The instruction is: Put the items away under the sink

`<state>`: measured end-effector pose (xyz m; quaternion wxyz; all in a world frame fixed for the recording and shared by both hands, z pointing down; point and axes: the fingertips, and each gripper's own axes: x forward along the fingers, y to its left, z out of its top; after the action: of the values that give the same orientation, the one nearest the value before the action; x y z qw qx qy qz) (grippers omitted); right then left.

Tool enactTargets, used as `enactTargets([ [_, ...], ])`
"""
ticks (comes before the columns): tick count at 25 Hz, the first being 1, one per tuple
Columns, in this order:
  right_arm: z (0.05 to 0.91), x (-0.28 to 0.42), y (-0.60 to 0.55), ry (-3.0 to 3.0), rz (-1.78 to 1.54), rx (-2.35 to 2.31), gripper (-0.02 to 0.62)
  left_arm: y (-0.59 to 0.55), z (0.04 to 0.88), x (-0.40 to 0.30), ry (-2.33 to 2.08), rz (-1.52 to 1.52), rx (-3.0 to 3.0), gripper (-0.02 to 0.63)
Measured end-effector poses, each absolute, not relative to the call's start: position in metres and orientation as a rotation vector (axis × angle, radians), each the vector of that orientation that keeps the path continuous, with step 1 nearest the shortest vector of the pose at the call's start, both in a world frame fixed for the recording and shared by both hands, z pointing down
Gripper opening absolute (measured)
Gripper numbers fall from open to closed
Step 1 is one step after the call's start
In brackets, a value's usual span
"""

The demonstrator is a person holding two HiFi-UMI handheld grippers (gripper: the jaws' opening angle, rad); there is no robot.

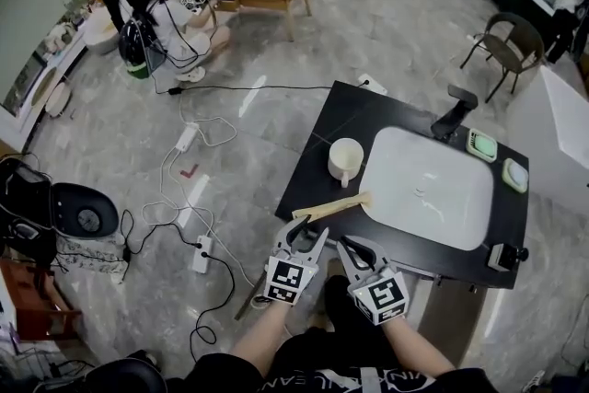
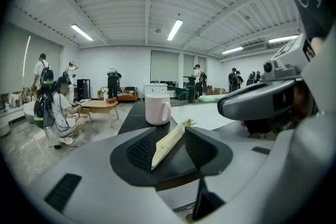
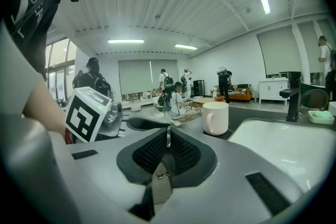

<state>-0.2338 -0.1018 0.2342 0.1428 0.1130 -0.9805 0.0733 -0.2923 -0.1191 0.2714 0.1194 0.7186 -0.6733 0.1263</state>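
**Q:** Why are the left tongs [image 1: 307,235] standing parted?
**A:** They are lining up on the pale tan flat stick [image 2: 169,143], seemingly wooden, which is lying on the black desk [image 1: 350,110]. Its near end is sitting in the gap between the two pads. Neither pad is pressing on it, so these tongs are released and not yet grasping.

**Q:** And the right tongs [image 3: 168,139]?
**A:** They are clenched on nothing, with the pads meeting, and are hovering just beside the left tongs. They are probably idling while the left ones address the stick.

**Q:** How is the stick lying?
**A:** It is running away from the left tongs' tips and slanting toward the right tongs' side. Its far end is reaching the rim of the white rectangular sink basin [image 1: 433,193]. The white ceramic mug [image 1: 346,161] is standing farther ahead, apart from the stick.

**Q:** Why there?
**A:** It is likely waiting to be stowed. The space under the sink is lying below both tongs and is showing in no view.
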Motion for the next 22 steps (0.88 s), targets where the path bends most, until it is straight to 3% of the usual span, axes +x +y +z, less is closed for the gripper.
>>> enactTargets([
  [4, 0.245, -0.23, -0.108, -2.796, 0.233, 0.326, 0.04, -0.136, 0.292, -0.299, -1.961, 0.611, 2.049, 0.22],
  [11, 0.254, -0.223, -0.125, -2.762, 0.256, 0.345, 0.039, -0.159, 0.314, -0.299, -1.843, 1.012, 2.079, 0.238],
  [22, 0.26, -0.218, -0.134, -2.743, 0.294, 0.351, 0.038, -0.155, 0.327, -0.289, -1.729, 1.055, 2.08, 0.103],
])
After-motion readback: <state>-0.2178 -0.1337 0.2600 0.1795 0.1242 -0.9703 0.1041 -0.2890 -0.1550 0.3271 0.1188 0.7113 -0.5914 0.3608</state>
